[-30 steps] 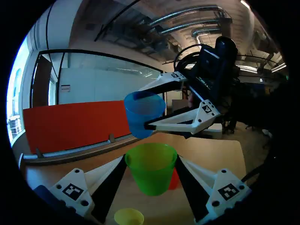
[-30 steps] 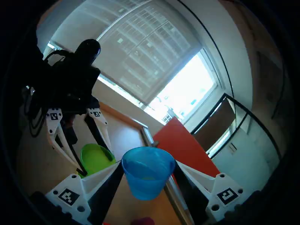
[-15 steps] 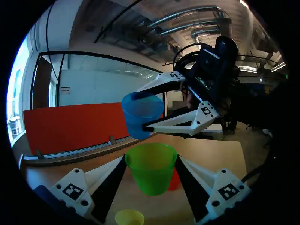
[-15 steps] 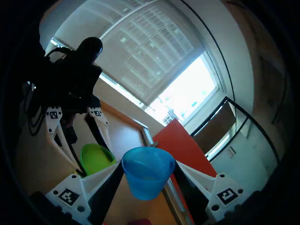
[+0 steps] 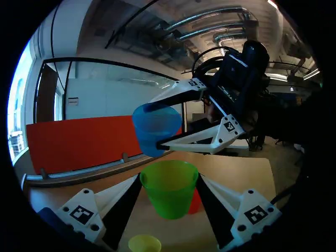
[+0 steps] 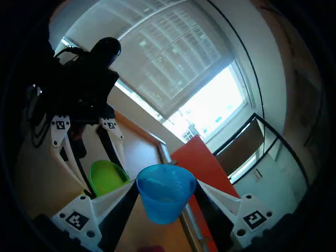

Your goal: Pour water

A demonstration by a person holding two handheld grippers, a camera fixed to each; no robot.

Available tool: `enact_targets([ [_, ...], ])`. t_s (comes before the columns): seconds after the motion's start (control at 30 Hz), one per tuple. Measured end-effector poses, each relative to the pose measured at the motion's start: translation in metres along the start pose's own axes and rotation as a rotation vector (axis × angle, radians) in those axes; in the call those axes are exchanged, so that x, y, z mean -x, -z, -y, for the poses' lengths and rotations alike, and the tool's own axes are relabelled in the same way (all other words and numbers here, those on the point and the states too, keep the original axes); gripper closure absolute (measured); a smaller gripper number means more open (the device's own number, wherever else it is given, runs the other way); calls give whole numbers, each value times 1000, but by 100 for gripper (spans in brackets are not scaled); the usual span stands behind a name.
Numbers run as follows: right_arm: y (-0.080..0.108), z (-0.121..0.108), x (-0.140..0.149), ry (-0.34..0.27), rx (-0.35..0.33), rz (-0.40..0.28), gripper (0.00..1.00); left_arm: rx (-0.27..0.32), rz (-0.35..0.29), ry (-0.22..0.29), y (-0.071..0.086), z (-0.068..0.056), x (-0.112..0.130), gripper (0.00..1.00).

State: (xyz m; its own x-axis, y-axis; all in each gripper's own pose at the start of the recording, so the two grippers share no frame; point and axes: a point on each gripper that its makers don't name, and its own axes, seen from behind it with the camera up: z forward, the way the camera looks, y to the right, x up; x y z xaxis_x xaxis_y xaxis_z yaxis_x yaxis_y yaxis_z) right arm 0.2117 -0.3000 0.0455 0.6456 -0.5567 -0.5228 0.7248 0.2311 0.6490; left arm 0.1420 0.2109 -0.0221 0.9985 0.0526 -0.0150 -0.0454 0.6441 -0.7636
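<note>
Above the tabletop (image 5: 235, 168), your right tongs (image 6: 166, 189) were clamped on the blue cup (image 5: 156, 126), held higher than and beyond the green cup (image 5: 169, 193), which your left tongs (image 5: 169, 185) gripped on both sides. Blue rim sat off to one side of the green mouth. Tipping from there, you risked sending water past it onto the tabletop and the small yellow cup (image 5: 144, 244) below.
</note>
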Motion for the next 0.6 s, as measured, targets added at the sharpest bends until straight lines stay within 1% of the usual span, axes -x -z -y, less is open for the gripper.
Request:
enact_targets([
  [0.37,-1,-3,-3,35,11,-5,8,5,0,-3,0,-3,0,11],
  [0.6,-1,-4,-2,61,15,-2,8,1,1,-3,0,-2,1,11],
])
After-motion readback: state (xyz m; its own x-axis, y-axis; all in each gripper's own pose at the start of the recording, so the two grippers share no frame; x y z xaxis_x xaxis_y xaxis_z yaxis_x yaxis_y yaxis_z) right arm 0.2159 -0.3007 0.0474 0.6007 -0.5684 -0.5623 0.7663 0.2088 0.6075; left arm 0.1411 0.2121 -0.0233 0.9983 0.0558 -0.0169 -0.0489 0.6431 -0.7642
